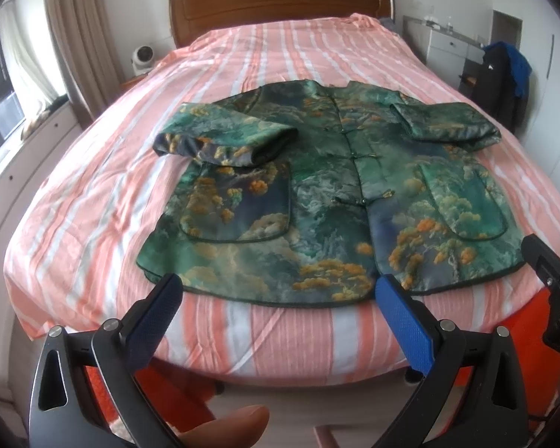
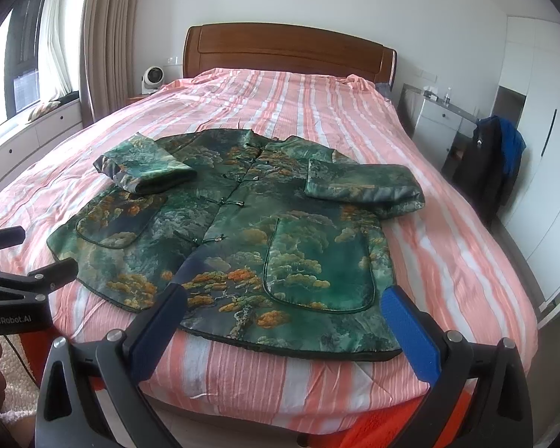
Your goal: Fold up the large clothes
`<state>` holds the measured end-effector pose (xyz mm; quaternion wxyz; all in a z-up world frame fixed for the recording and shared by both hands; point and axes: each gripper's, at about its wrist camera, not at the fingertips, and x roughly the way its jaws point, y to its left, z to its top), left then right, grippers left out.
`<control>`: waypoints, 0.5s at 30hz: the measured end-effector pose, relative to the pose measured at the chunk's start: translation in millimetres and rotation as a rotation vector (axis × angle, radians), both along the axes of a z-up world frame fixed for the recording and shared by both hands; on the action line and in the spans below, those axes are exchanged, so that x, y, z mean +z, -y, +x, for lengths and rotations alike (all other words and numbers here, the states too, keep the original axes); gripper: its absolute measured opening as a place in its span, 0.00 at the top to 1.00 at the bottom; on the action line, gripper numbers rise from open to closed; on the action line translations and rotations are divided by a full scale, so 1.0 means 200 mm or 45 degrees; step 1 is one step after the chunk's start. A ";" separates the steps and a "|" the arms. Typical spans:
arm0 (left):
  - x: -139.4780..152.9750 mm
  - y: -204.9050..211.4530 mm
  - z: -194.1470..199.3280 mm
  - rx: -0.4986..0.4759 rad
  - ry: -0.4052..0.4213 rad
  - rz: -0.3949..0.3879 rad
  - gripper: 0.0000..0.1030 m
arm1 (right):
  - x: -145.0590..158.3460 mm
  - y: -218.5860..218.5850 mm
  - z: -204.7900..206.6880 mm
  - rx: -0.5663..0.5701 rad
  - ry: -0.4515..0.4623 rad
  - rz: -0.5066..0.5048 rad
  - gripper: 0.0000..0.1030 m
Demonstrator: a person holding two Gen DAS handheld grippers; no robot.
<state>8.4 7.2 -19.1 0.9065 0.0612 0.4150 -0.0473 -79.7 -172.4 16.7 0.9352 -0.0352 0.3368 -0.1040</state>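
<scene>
Both grippers, left gripper (image 1: 276, 298) and right gripper (image 2: 283, 310), hover with fingers apart at the bed's (image 2: 242, 373) foot edge, where the jacket (image 2: 242, 231) lies flat, sleeves folded in, probably ready for hem folding.

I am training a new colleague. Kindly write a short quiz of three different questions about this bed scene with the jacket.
1. True or false: both sleeves of the green jacket are folded inward over its front.
2. Multiple choice: the jacket lies on A) a chair, B) the striped bedspread, C) the floor.
3. Fill in: the left gripper and the right gripper hover near the jacket's ____ edge, both open.

Key: 1 true; 2 B; 3 bottom (hem).
</scene>
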 end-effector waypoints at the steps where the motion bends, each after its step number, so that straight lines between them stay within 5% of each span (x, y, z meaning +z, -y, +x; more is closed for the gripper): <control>1: 0.00 0.00 0.00 0.000 0.001 0.002 0.00 | 0.00 0.00 0.00 -0.003 0.004 -0.001 0.00; 15: -0.01 0.00 0.01 0.007 0.002 0.037 0.00 | -0.01 0.02 0.00 -0.042 0.003 -0.019 0.00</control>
